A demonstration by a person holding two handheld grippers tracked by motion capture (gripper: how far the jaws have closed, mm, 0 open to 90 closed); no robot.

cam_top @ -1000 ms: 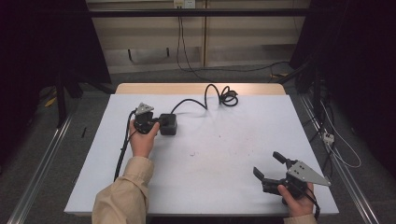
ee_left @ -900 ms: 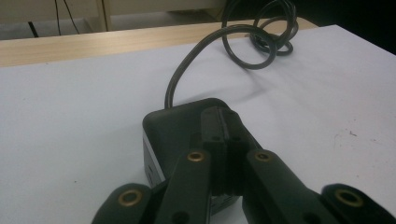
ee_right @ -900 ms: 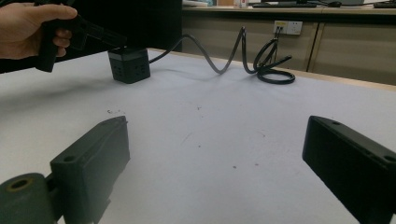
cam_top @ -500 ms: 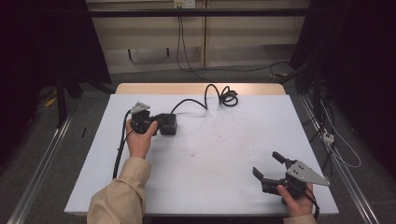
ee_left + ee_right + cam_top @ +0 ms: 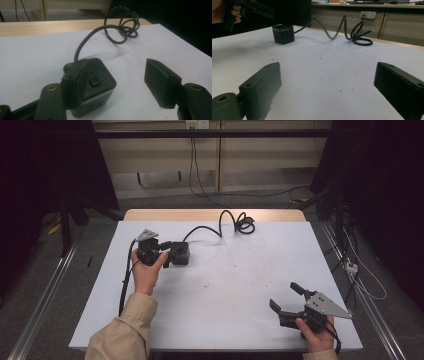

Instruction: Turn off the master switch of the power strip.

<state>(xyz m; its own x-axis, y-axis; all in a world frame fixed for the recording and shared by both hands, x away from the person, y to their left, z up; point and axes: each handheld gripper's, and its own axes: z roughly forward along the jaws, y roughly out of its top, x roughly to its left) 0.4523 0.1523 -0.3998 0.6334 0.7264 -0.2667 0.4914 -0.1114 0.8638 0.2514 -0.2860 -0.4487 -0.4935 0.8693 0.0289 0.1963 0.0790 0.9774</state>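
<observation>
A black cube-shaped power block (image 5: 180, 254) sits on the white table (image 5: 235, 285) at the left, and its black cable (image 5: 239, 222) runs off to a coil at the back. My left gripper (image 5: 167, 254) is held at the block's left side. In the left gripper view the left gripper (image 5: 115, 75) is open: one jaw lies against the block (image 5: 100, 82), the other stands well apart on the far side. My right gripper (image 5: 286, 296) hovers open near the front right edge, nothing between its fingers (image 5: 264, 82).
A wooden strip (image 5: 210, 215) edges the back of the table, behind the cable coil (image 5: 359, 35). The right gripper view has the block (image 5: 283, 33) far off at the left. Floor cables and a wall socket (image 5: 368, 14) lie beyond the table.
The left hand has shifted only slightly at the block. The block and the right gripper have not moved.
</observation>
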